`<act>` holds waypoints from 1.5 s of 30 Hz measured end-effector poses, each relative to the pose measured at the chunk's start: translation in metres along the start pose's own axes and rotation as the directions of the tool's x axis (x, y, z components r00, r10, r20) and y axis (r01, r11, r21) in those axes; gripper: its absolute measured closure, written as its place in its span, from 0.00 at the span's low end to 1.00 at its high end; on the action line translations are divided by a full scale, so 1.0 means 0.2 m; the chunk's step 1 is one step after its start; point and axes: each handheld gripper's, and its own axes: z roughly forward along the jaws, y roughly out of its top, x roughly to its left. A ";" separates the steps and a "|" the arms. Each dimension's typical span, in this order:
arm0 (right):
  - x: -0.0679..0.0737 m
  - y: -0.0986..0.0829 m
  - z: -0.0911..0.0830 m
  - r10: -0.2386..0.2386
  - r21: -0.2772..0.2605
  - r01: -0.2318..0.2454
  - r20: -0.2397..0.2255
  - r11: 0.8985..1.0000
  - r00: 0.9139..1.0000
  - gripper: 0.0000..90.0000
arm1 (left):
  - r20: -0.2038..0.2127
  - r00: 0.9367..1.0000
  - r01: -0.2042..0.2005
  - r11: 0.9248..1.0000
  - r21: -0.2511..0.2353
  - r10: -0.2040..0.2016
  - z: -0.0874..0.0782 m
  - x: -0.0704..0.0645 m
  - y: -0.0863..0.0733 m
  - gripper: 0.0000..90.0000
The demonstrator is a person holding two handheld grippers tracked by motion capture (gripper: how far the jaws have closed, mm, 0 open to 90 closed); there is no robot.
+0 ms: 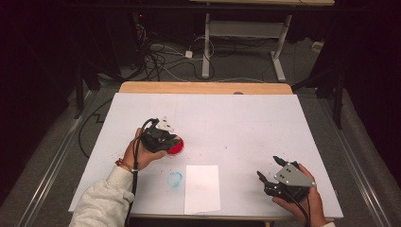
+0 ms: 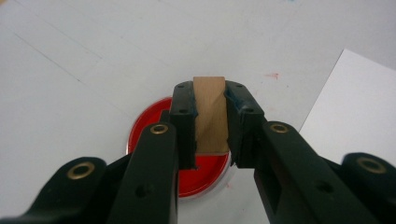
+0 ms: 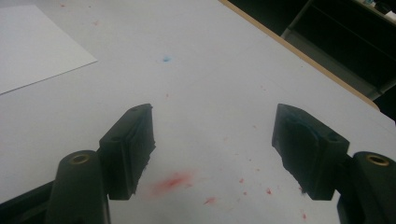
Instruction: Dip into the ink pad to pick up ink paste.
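Note:
A round red ink pad (image 1: 178, 148) lies on the white table cover (image 1: 236, 118), left of centre. My left gripper (image 1: 171, 141) hangs directly over it, shut on a small wooden block (image 2: 209, 112). In the left gripper view the block stands upright between the jaws, its lower end just above or on the red ink pad (image 2: 145, 125); I cannot tell whether it touches. My right gripper (image 1: 266, 166) is held at the front right, open, with nothing between its jaws. In its own view the right gripper (image 3: 212, 126) hovers over bare cover.
A white sheet of paper (image 1: 202, 189) lies at the front middle, with a blue smudge (image 1: 175, 179) just left of it. Red ink spots (image 3: 173, 182) mark the cover under the right gripper. The wooden table edge (image 1: 203, 88) runs along the far side.

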 end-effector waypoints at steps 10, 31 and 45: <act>0.00 0.01 0.04 0.002 0.009 -0.002 -0.009 1.000 1.000 0.33 | 0.016 1.000 0.024 0.998 0.062 -0.025 0.11 0.05 -0.04 0.81; 0.00 0.01 0.04 0.001 0.007 -0.001 -0.011 1.000 1.000 0.33 | 0.057 0.995 0.073 0.996 0.059 -0.076 0.15 0.09 -0.07 0.82; 0.01 0.02 0.03 -0.004 0.008 0.004 -0.011 1.000 1.000 0.33 | 0.053 0.995 0.078 0.995 0.053 -0.081 0.15 0.08 -0.08 0.81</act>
